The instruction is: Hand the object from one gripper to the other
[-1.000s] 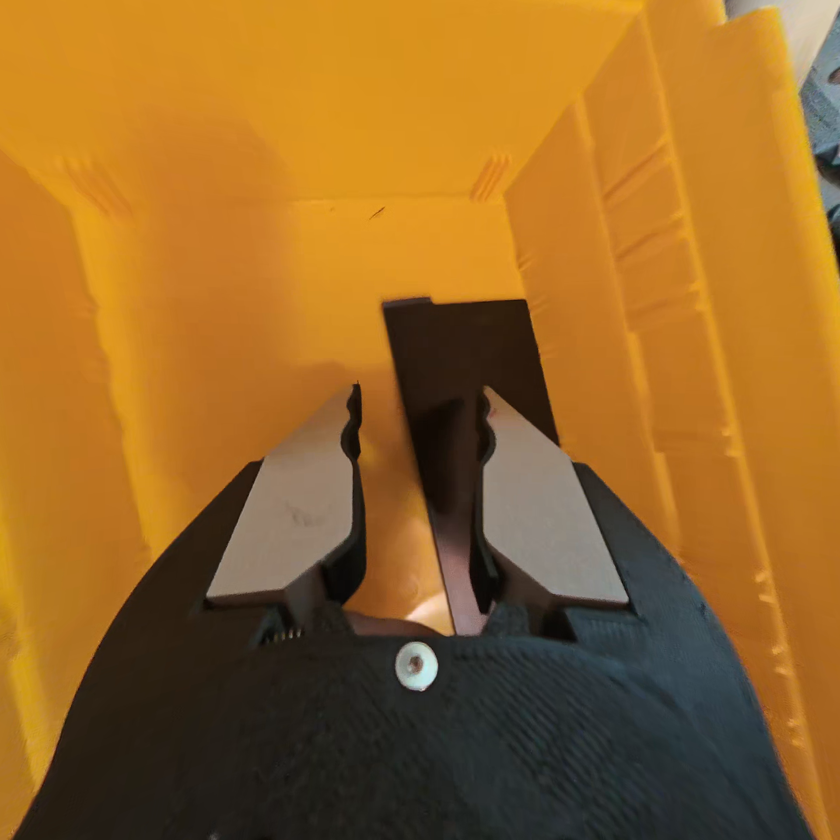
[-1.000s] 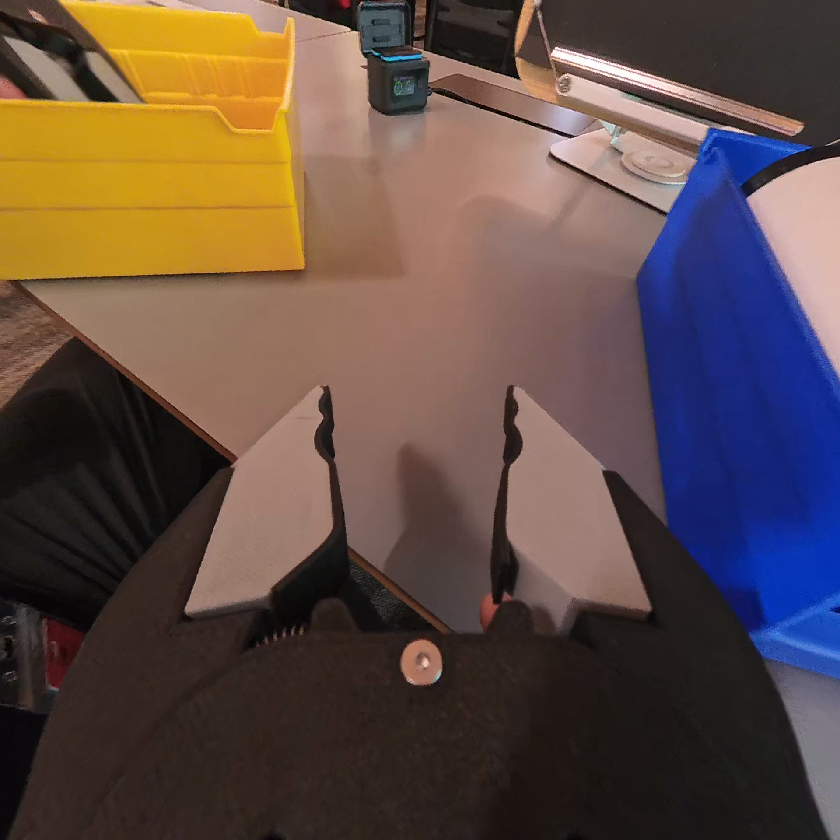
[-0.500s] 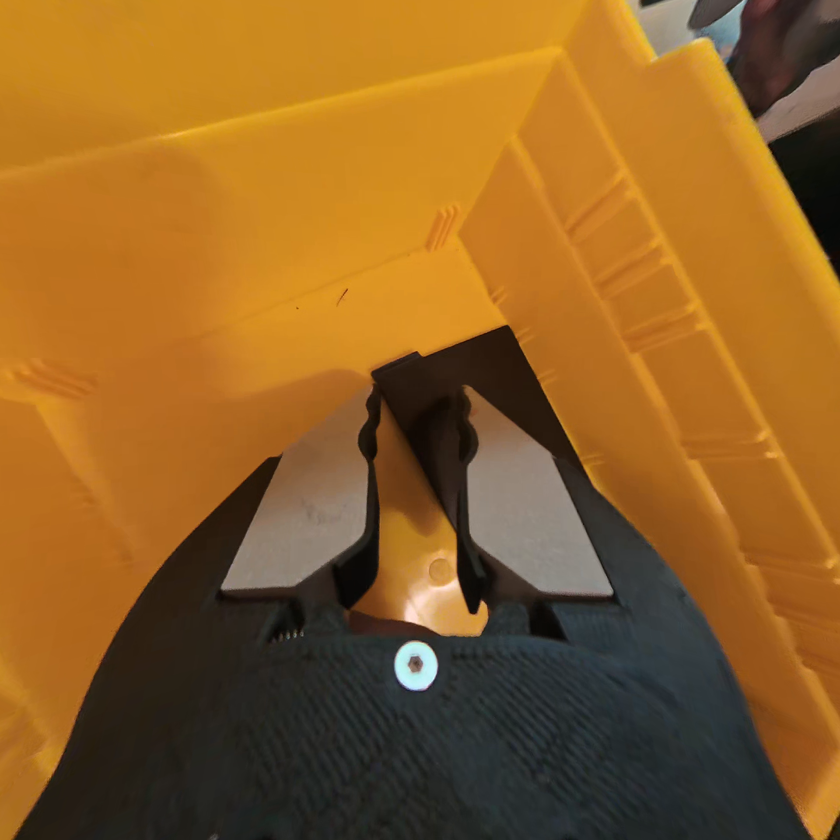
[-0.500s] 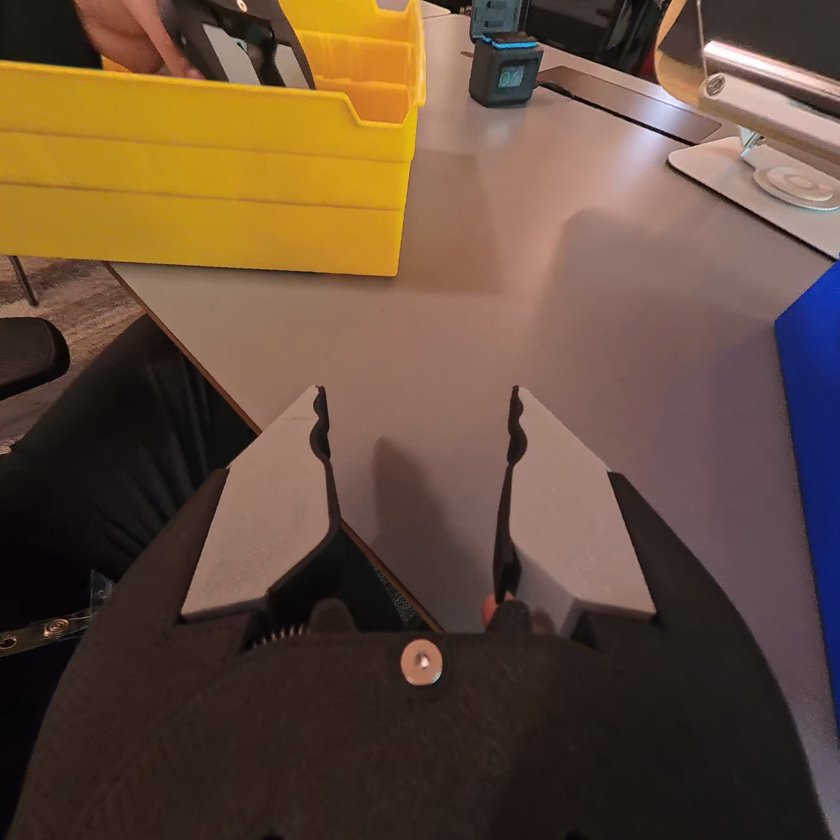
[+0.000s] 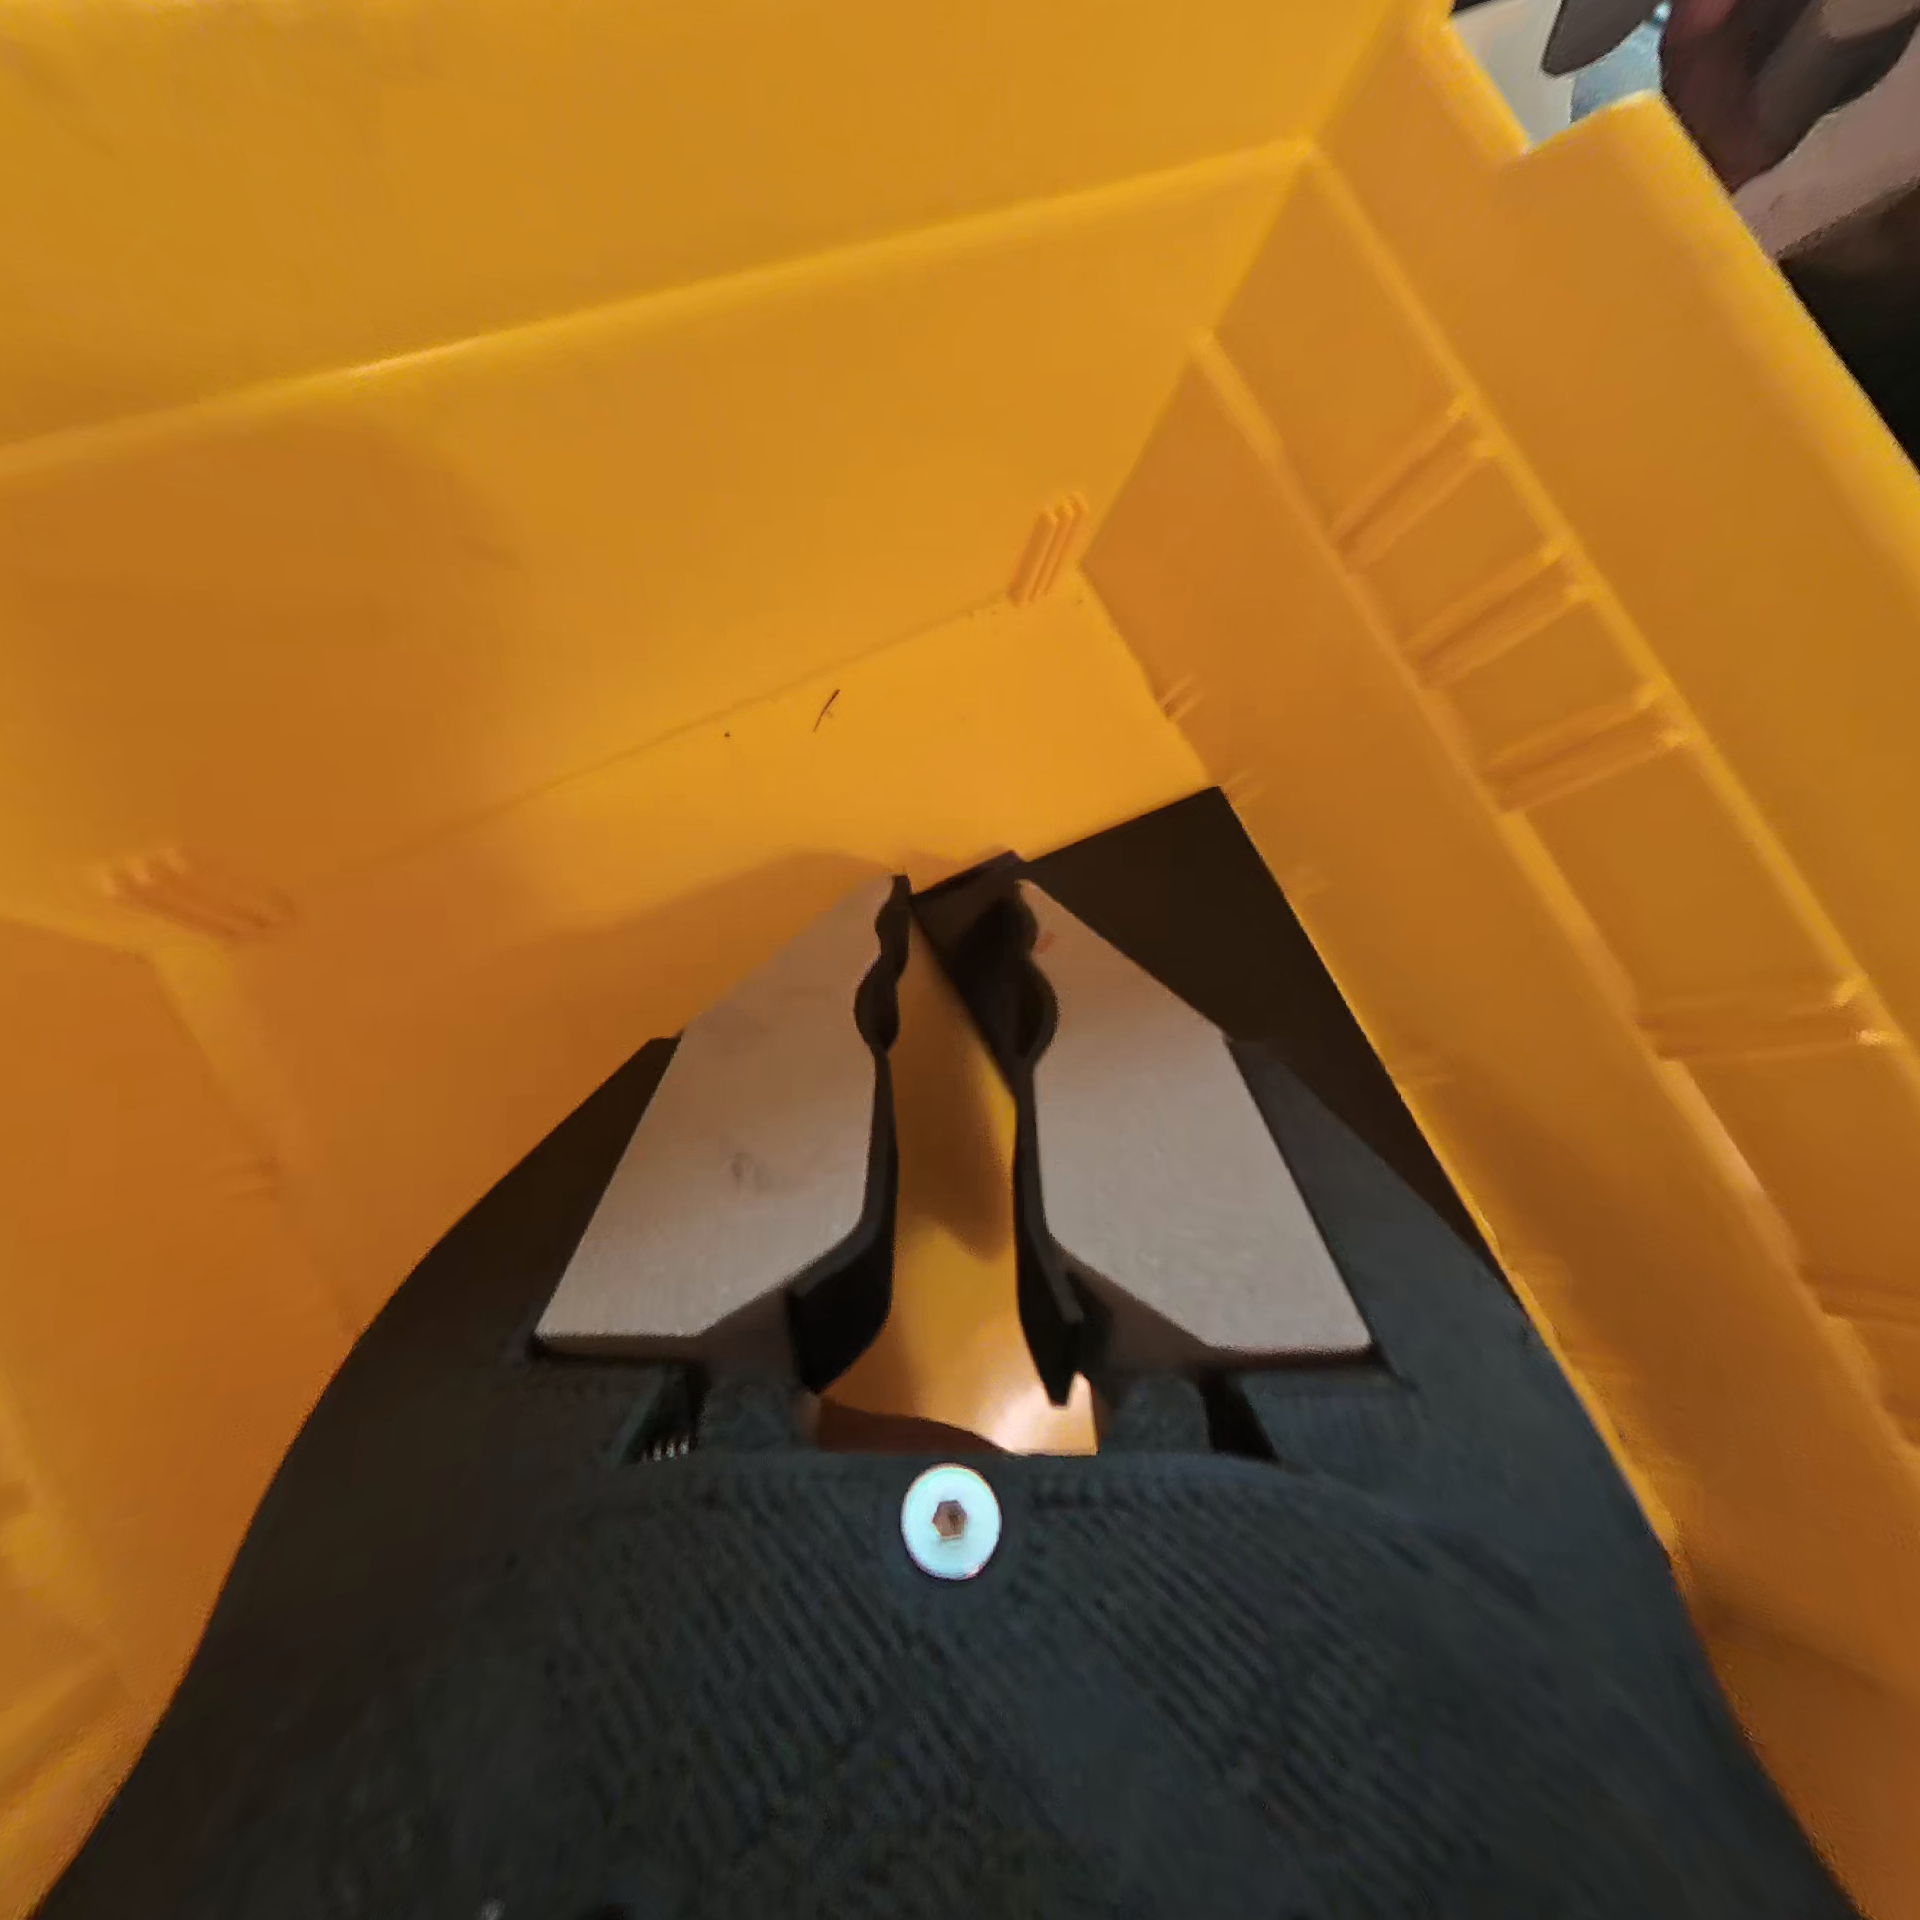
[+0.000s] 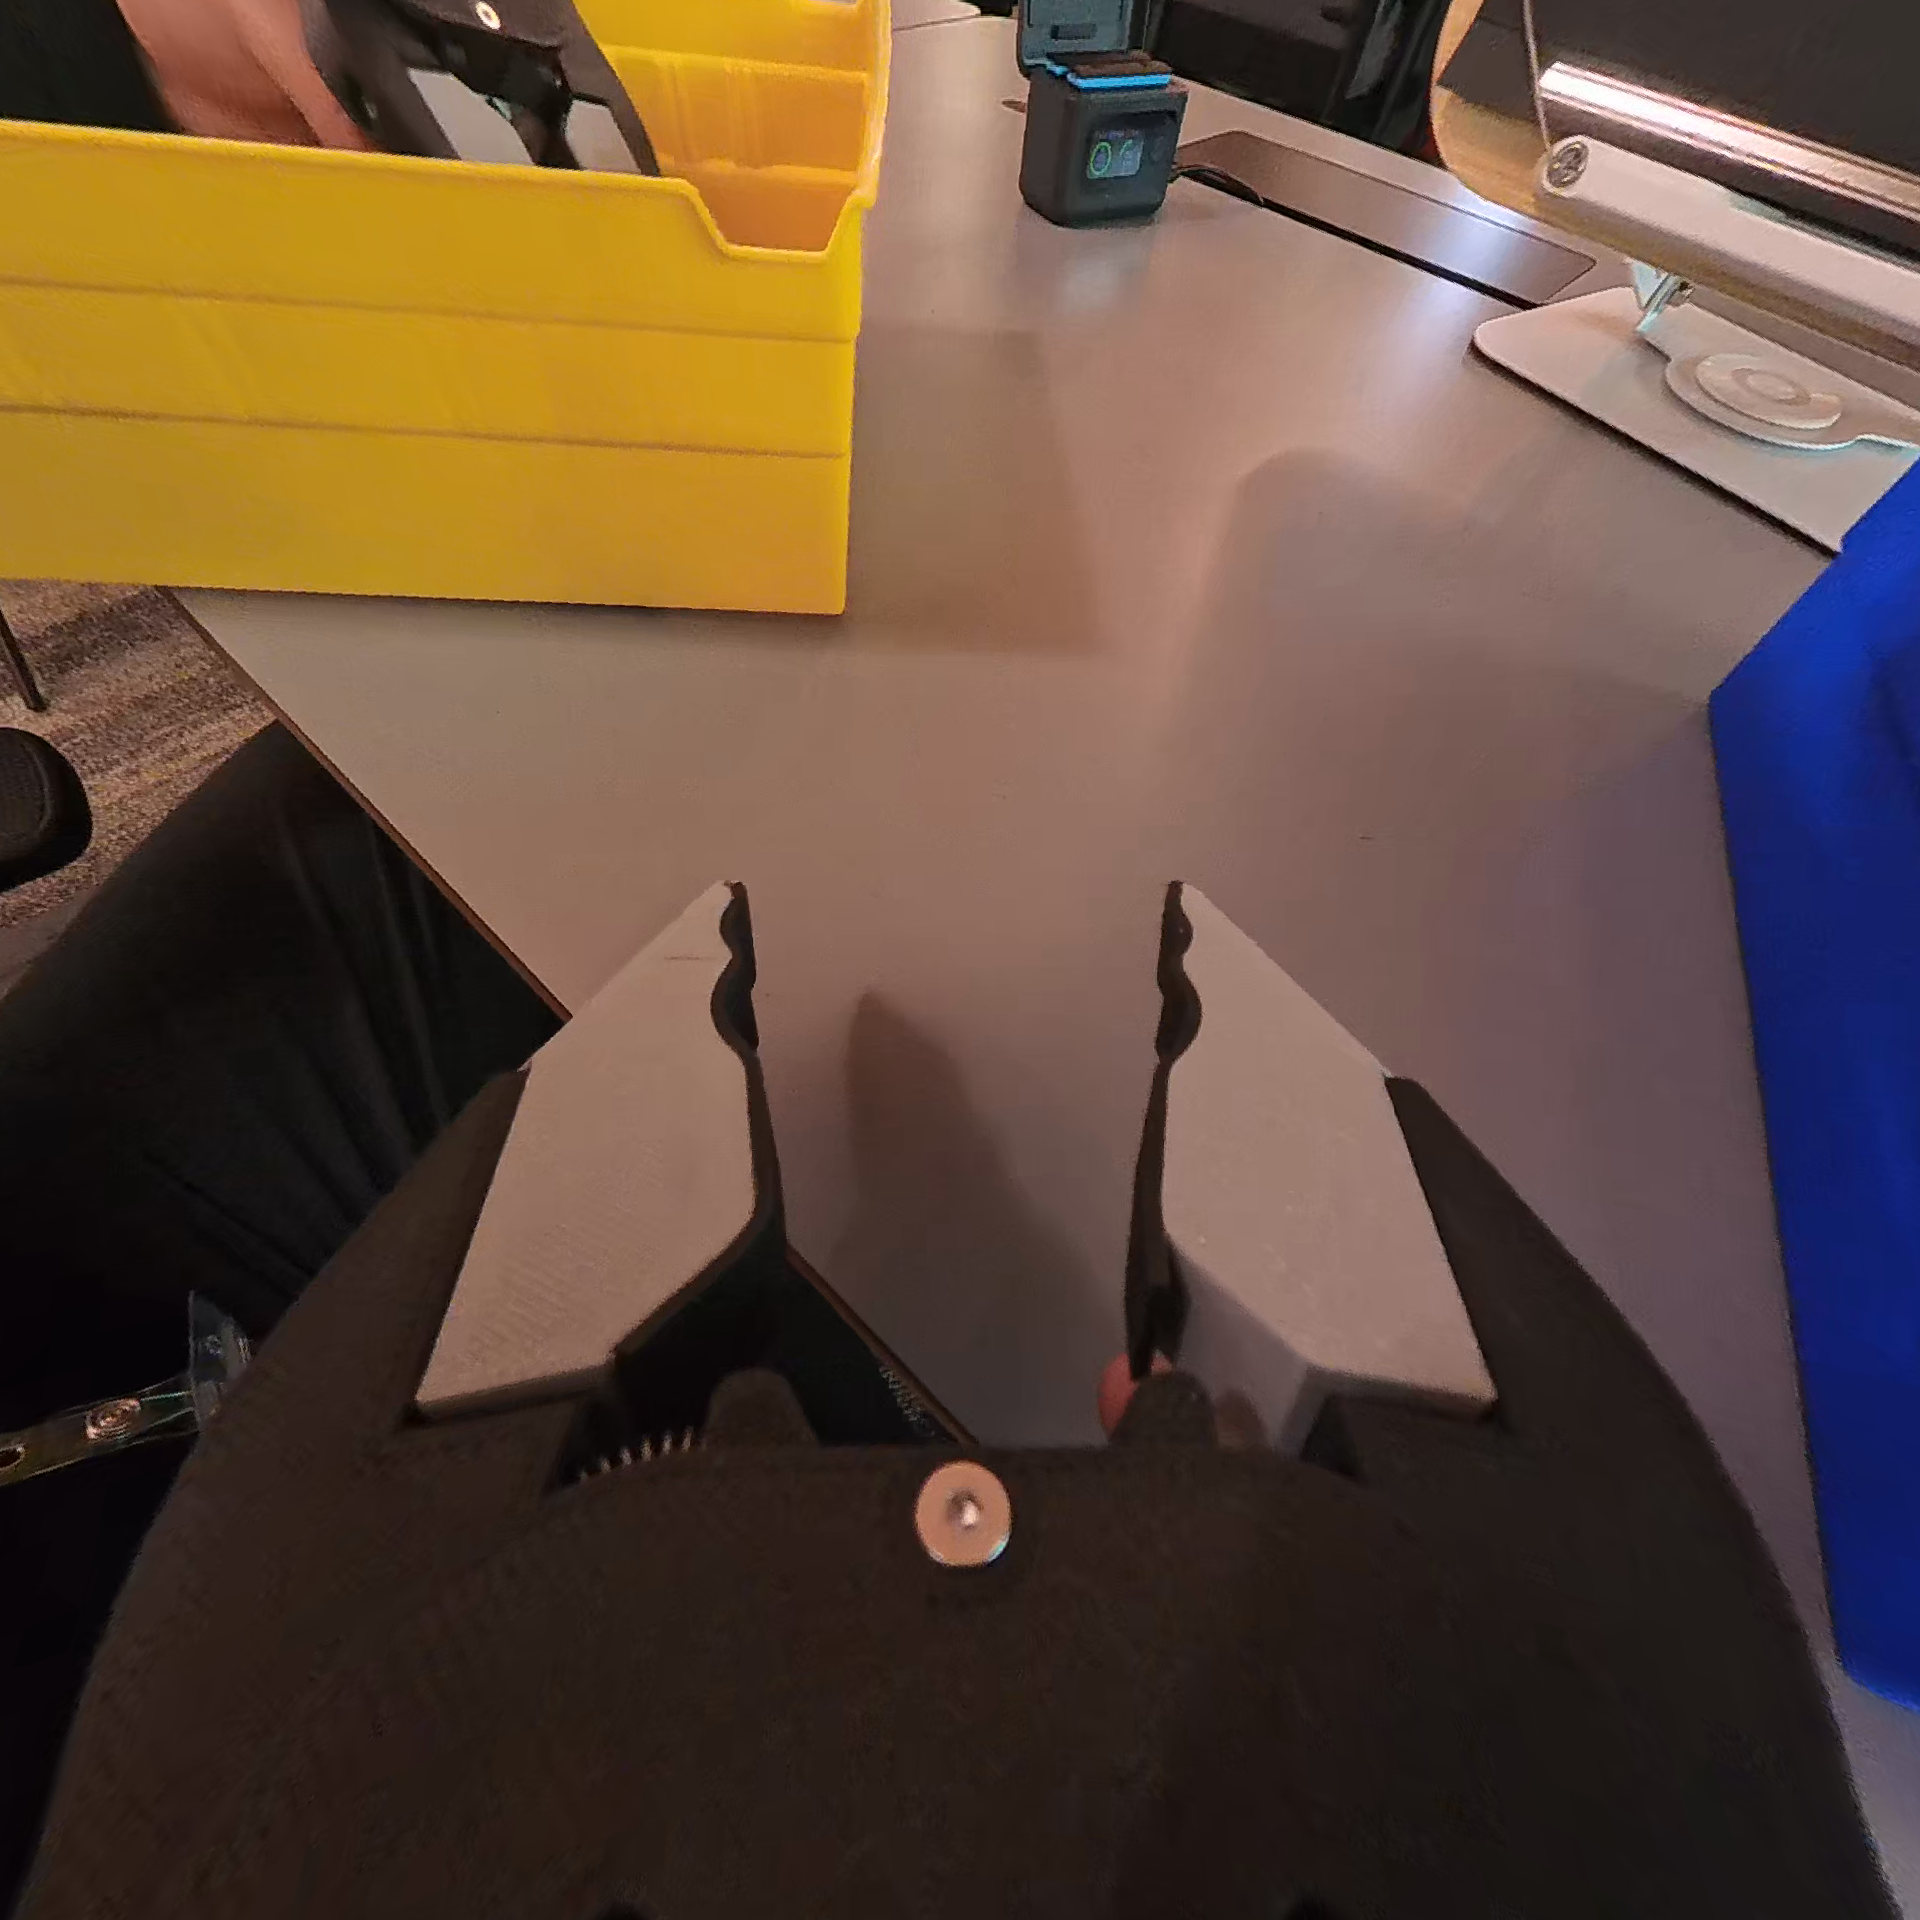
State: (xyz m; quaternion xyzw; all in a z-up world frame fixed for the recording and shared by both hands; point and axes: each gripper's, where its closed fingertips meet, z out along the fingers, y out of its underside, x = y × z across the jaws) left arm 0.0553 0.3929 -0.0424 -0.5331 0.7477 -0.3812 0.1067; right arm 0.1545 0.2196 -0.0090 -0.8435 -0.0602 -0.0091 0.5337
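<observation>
My left gripper (image 5: 956, 888) is deep inside a yellow bin (image 5: 623, 520). Its jaws are nearly together and pinch the near edge of a flat black object (image 5: 1195, 894). That object lies on the bin floor against the right wall, partly hidden behind the right finger. My right gripper (image 6: 954, 888) is open and empty, hovering over the front edge of the grey table (image 6: 1039, 675). In the right wrist view the yellow bin (image 6: 416, 416) stands at the upper left. The left gripper (image 6: 499, 73) reaches into it, held by a hand.
A blue bin (image 6: 1829, 1039) stands at the right edge. A small black device with a blue band (image 6: 1101, 145) and a silver monitor stand (image 6: 1714, 395) sit at the back. A person's dark-clothed lap (image 6: 208, 1039) is below the table's left edge. There is about 20 cm between the tips of the two grippers.
My left gripper's jaws have closed from wide apart onto the black object's edge, and it has tilted toward the bin's corner. The right gripper has turned left, still open.
</observation>
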